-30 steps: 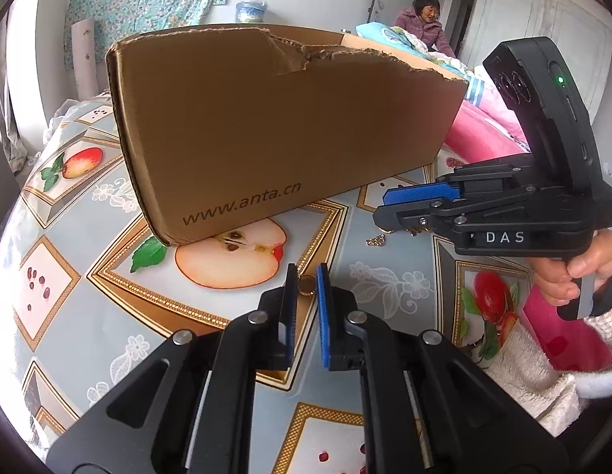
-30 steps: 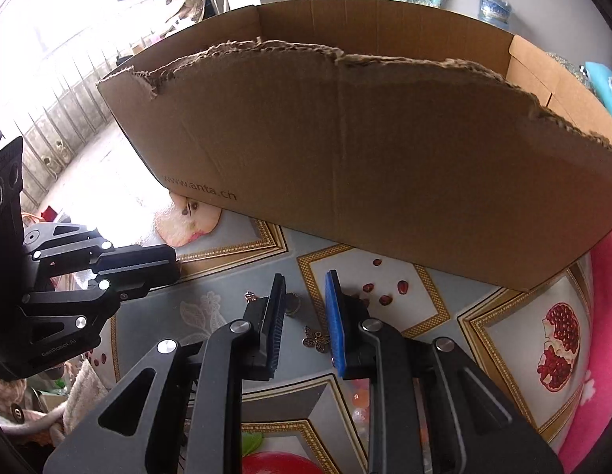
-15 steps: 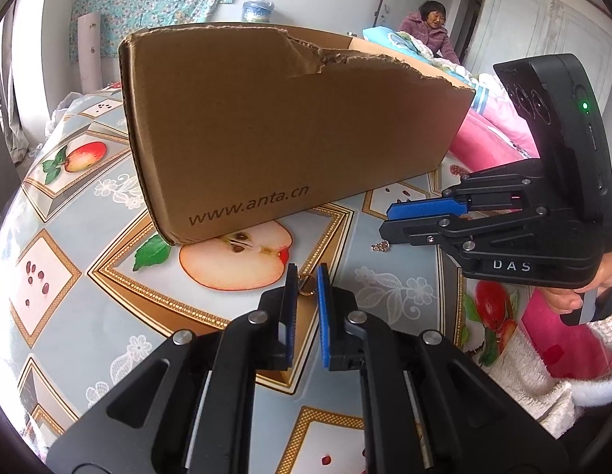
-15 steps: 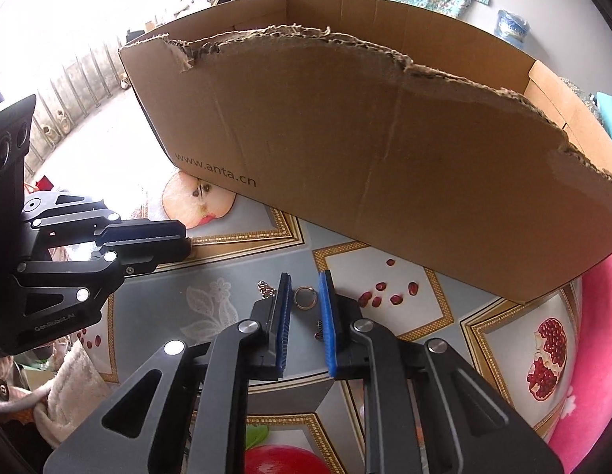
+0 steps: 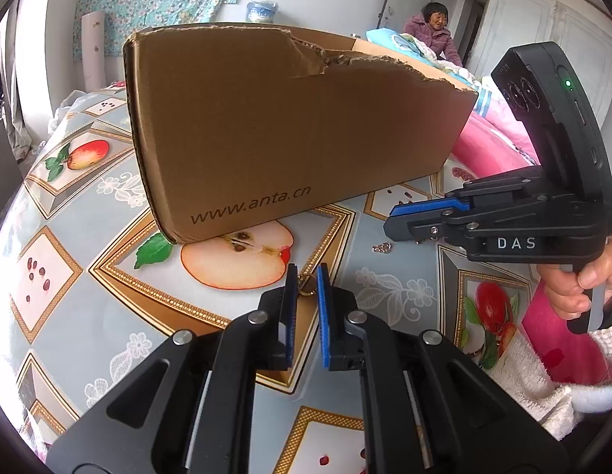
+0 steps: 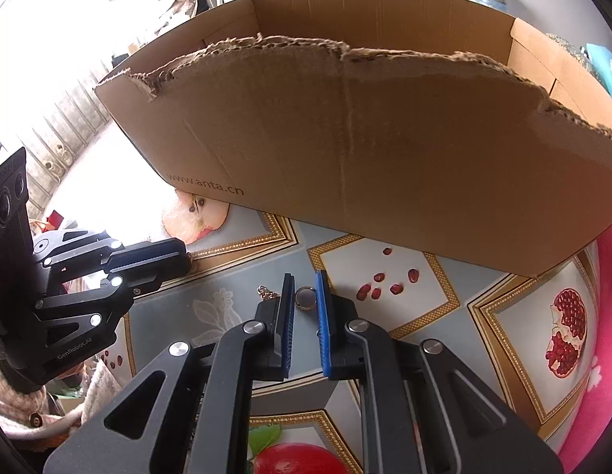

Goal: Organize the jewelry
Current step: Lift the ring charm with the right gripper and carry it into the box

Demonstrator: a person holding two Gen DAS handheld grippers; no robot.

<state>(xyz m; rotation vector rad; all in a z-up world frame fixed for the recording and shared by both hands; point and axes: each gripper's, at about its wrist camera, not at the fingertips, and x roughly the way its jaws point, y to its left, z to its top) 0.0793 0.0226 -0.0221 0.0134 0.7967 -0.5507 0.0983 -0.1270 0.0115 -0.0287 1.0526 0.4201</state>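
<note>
My left gripper (image 5: 306, 272) is shut on a small gold ring (image 5: 307, 287) pinched between its blue pads, just above the fruit-print tablecloth (image 5: 88, 316). In the right wrist view my right gripper (image 6: 305, 278) is shut on a second gold ring (image 6: 305, 298) held between its tips. A small gold charm (image 6: 267, 293) lies on the cloth left of those tips; it also shows as a charm (image 5: 381, 246) under the right gripper (image 5: 396, 222). The left gripper (image 6: 179, 256) is at the left of the right wrist view. A torn open cardboard box (image 5: 290, 130) (image 6: 385, 150) stands behind both grippers.
The box's near wall has a ragged top edge (image 6: 345, 49). Pink bedding (image 5: 491, 134) lies past the table's right side, and a person (image 5: 434, 29) sits far behind. A hand (image 5: 582, 288) in a fluffy sleeve holds the right gripper's handle.
The right jaws narrowed from a wider gap onto the gold ring, which now stays between them. The left gripper kept still with its ring.
</note>
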